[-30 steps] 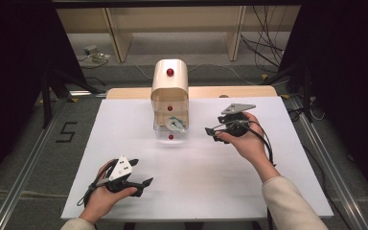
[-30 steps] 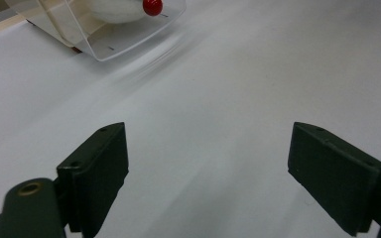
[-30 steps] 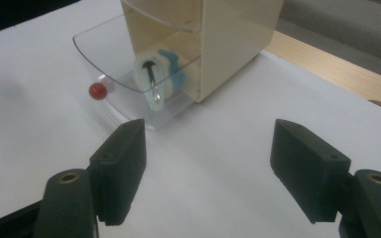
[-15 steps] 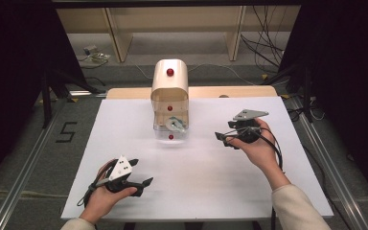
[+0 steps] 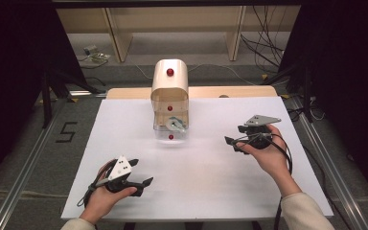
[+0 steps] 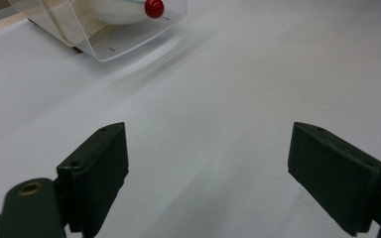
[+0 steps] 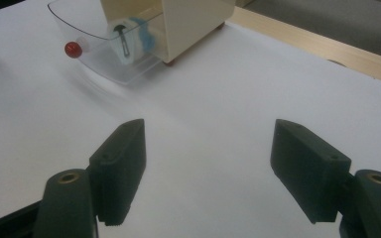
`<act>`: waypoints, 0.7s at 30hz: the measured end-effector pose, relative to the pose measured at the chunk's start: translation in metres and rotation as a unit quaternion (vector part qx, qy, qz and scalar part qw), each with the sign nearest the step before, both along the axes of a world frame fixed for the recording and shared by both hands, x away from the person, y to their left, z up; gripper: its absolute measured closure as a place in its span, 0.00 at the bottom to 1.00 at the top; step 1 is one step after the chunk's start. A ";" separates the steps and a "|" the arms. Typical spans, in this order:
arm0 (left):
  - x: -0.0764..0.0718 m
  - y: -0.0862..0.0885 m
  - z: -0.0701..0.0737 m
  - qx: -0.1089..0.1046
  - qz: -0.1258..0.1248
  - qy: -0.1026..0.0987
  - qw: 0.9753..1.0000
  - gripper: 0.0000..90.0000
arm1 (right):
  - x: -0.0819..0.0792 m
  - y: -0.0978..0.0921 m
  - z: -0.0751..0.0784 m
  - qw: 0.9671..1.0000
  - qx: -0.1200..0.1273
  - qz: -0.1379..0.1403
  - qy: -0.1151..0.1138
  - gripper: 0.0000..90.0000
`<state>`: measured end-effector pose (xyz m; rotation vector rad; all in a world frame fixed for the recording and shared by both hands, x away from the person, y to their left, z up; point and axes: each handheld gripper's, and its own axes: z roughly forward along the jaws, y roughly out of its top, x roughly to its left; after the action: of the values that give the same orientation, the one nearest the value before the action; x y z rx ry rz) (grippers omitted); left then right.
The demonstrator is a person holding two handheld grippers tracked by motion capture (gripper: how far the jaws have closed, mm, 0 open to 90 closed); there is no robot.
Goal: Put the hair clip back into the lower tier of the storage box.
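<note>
Our right gripper (image 5: 235, 143) and left gripper (image 5: 141, 184) hang wide open, empty; we should line up squarely with the drawer (image 5: 171, 129) knob (image 5: 171, 137) first.

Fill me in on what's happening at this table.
A person sits at a white table with a hand-held gripper in each hand. The left hand-held gripper and the right hand-held gripper are both open and hold nothing. Between them, farther back, stands a cream cabinet with its clear drawer pulled out; a white and blue object lies inside. Neither gripper touches it.
</note>
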<state>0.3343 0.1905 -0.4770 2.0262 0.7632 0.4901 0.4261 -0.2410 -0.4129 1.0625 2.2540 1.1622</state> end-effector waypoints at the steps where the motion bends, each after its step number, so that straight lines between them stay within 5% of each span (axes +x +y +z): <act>1: 0.000 0.000 0.000 0.000 0.000 0.001 1.000 0.18 | -0.001 -0.001 -0.001 1.000 0.002 -0.001 0.001 0.34; 21: 0.000 0.000 0.001 -0.009 0.005 -0.001 1.000 0.18 | -0.027 -0.033 -0.021 1.000 0.007 -0.017 0.006 0.34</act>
<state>0.3346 0.1909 -0.4761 2.0053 0.7748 0.4878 0.3989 -0.2741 -0.4337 1.1110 2.2313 1.1633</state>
